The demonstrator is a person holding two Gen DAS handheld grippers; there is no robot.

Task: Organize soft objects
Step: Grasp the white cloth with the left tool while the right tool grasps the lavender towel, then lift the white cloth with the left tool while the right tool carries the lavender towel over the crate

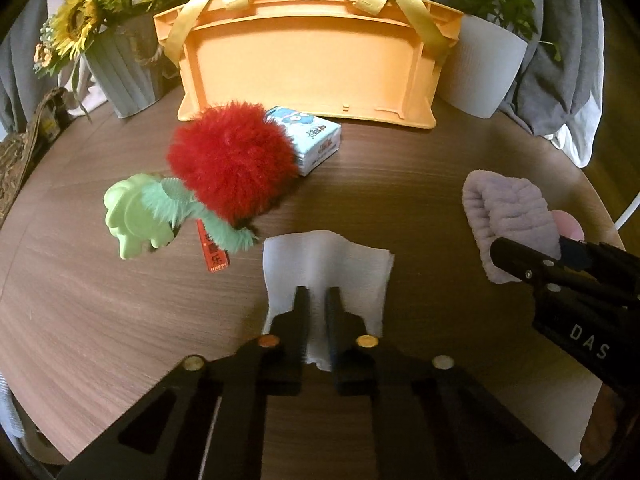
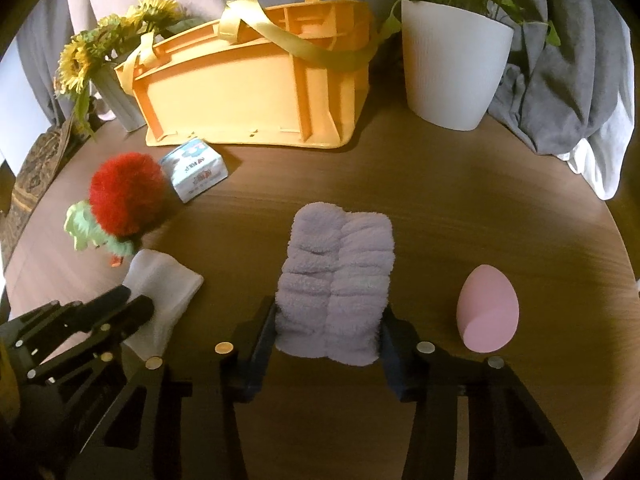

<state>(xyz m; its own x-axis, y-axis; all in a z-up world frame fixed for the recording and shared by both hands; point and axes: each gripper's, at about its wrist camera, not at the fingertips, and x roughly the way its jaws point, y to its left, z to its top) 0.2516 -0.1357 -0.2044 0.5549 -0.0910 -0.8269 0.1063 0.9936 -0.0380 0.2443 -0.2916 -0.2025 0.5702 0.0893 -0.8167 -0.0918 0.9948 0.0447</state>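
Observation:
My left gripper [image 1: 318, 294] is shut on a white cloth [image 1: 324, 264], pinching its near edge; it also shows in the right wrist view [image 2: 134, 300] with the cloth [image 2: 160, 284]. My right gripper [image 2: 330, 316] is shut on a lavender fluffy headband [image 2: 336, 280], held between both fingers; the headband shows in the left wrist view [image 1: 508, 216]. A red fluffy pompom with a green plush stem [image 1: 230, 164] lies left of centre. A pink egg-shaped sponge [image 2: 488, 312] stands to the right. An orange basket with yellow handles [image 1: 308, 64] stands at the back.
A tissue pack [image 1: 316, 140] lies beside the pompom, in front of the basket. A sunflower vase [image 1: 120, 64] stands back left, a white plant pot [image 2: 452, 68] back right. Grey fabric drapes behind. The round wooden table's edge [image 2: 624, 264] curves at the right.

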